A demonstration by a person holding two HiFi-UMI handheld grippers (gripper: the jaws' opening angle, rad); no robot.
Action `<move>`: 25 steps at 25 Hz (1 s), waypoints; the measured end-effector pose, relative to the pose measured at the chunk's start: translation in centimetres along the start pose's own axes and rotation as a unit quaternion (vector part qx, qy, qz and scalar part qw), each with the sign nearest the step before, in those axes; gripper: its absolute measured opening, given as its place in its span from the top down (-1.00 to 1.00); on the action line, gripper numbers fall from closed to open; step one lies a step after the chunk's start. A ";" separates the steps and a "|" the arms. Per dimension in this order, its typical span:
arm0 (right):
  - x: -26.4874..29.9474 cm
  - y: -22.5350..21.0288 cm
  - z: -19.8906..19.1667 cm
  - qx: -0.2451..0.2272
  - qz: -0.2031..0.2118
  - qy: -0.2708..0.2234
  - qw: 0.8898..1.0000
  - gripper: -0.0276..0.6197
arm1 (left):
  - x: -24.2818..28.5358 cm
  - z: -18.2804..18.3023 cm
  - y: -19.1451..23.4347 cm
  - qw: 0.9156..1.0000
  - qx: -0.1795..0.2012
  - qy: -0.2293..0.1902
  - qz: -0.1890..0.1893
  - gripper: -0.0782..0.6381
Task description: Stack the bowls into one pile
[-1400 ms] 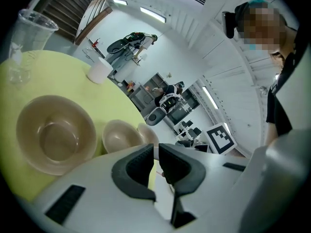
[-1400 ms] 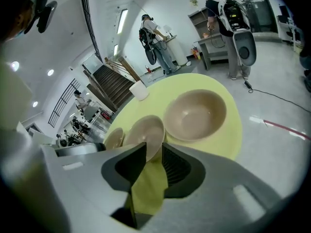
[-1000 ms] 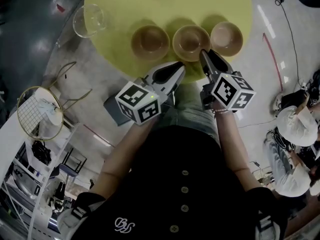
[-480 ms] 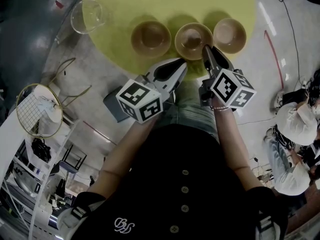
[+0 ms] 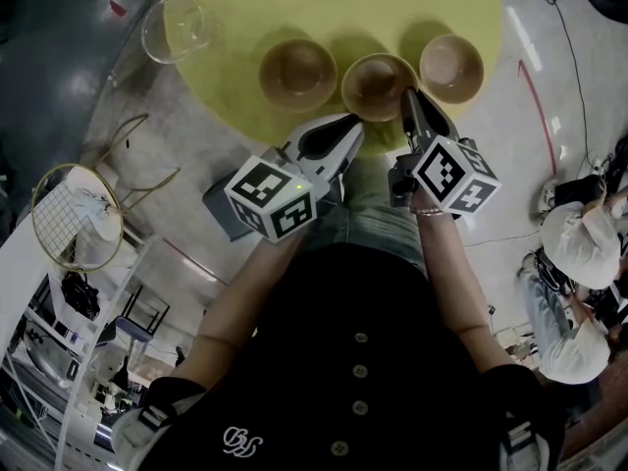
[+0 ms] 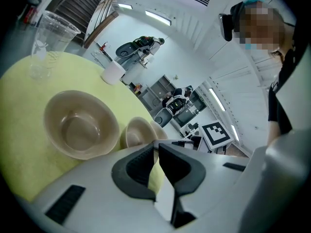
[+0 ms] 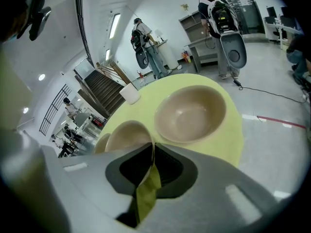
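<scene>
Three tan bowls stand in a row near the front edge of the round yellow-green table (image 5: 324,8): a left bowl (image 5: 297,75), a middle bowl (image 5: 378,86) and a right bowl (image 5: 451,69). My right gripper (image 5: 407,101) is at the middle bowl's near right rim. In the right gripper view its jaws are closing, with the rim of the middle bowl (image 7: 127,136) pinched between the pads of that gripper (image 7: 153,147). The right bowl (image 7: 190,113) sits just beyond. My left gripper (image 5: 348,126) hovers at the table's edge, shut and empty (image 6: 156,147), short of the left bowl (image 6: 80,125).
A clear plastic cup (image 5: 175,32) stands at the table's left edge, also seen as the cup (image 6: 48,38). A small white cup (image 7: 129,92) sits at the table's far side. People stand and sit around the room; a wire chair (image 5: 78,219) is on the floor at left.
The right gripper's jaws have come together onto the middle bowl's rim. The left gripper has stayed where it was.
</scene>
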State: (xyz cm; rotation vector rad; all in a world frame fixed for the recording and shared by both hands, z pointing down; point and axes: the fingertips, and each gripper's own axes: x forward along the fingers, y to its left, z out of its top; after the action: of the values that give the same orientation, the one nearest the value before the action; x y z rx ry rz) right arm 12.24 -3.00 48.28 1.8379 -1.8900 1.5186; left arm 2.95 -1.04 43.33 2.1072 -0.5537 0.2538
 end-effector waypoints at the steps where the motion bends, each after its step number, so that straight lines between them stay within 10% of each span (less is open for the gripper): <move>1: 0.0 0.1 0.0 0.000 0.001 -0.002 1.000 0.86 | -0.1 0.0 0.1 1.000 0.001 0.000 0.000 0.67; 25: -2.8 6.3 2.6 -0.028 0.064 -0.040 0.997 0.86 | -5.0 3.4 -1.1 0.997 0.067 -0.047 0.018 0.67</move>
State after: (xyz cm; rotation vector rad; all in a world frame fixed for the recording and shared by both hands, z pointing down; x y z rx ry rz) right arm 9.32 -4.21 41.63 1.8135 -2.1011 1.4323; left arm -0.98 -1.90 38.74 2.2484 -0.6461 0.2188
